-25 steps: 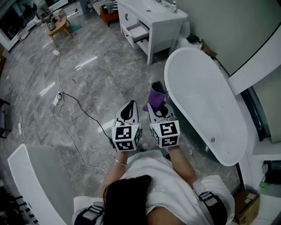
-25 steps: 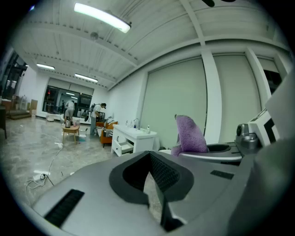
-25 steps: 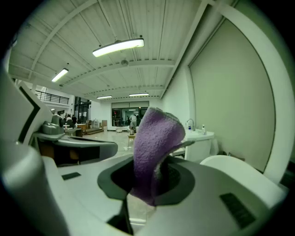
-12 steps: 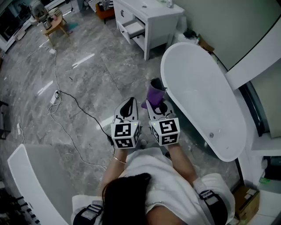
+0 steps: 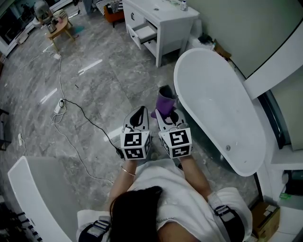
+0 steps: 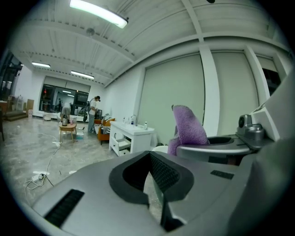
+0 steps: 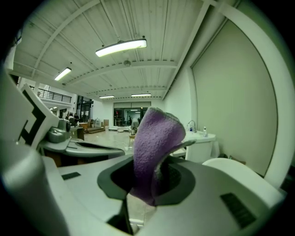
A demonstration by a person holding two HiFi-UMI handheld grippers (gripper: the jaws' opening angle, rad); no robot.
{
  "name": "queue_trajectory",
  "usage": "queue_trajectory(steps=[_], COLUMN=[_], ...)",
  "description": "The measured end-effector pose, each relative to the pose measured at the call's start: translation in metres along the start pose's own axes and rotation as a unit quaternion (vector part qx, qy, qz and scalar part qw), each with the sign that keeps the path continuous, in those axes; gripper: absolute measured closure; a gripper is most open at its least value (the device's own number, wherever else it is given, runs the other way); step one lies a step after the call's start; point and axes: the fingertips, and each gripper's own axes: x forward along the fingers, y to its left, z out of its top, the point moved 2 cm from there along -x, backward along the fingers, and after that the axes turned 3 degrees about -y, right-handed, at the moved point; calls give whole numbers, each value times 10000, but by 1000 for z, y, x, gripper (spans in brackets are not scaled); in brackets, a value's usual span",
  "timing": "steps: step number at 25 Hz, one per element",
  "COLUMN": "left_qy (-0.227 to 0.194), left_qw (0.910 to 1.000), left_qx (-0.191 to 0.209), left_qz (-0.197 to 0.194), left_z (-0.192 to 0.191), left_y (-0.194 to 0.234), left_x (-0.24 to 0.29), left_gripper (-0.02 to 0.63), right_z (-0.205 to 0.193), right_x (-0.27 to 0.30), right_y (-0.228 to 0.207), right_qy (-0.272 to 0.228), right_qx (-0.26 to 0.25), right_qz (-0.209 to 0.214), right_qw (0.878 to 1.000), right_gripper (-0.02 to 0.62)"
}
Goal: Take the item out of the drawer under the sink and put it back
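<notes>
Fingers [image 7: 183, 179] of the right gripper [image 5: 166, 118] are clamping the purple towel [image 7: 154, 143], which is sticking up from them beside the white bathtub [image 5: 215, 108], well apart from the sink cabinet [image 5: 163, 28] and its open drawer [image 5: 145, 32]. The left gripper [image 6: 150, 156] is holding its fingers together, empty.

Perhaps bathroom showroom: bathtub [image 5: 218, 108], vanity [image 5: 163, 26]

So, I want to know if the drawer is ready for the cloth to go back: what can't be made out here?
Inside of the open drawer: too small and distant, head view and left gripper view.
Lower end of the purple cloth: hidden between the right gripper's jaws, right gripper view.
What the small items on the vanity are: too small, head view.
</notes>
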Motion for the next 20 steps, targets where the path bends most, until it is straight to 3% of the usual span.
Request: queue_trajectory(steps=[10, 20], left_qy=[85, 160], left_qw=[9999, 9995], left_qx=[-93, -156], left_qz=[83, -237], left_z=[4, 19], left_y=[25, 48], left_x=[36, 93], left_gripper=[603, 603], right_z=[-1, 12], right_x=[40, 99], right_y=[-15, -37], right_qy=[123, 188], right_qx=[37, 9], right_qz=[-23, -116], right_qw=[9999, 9998], right_gripper=[488, 488])
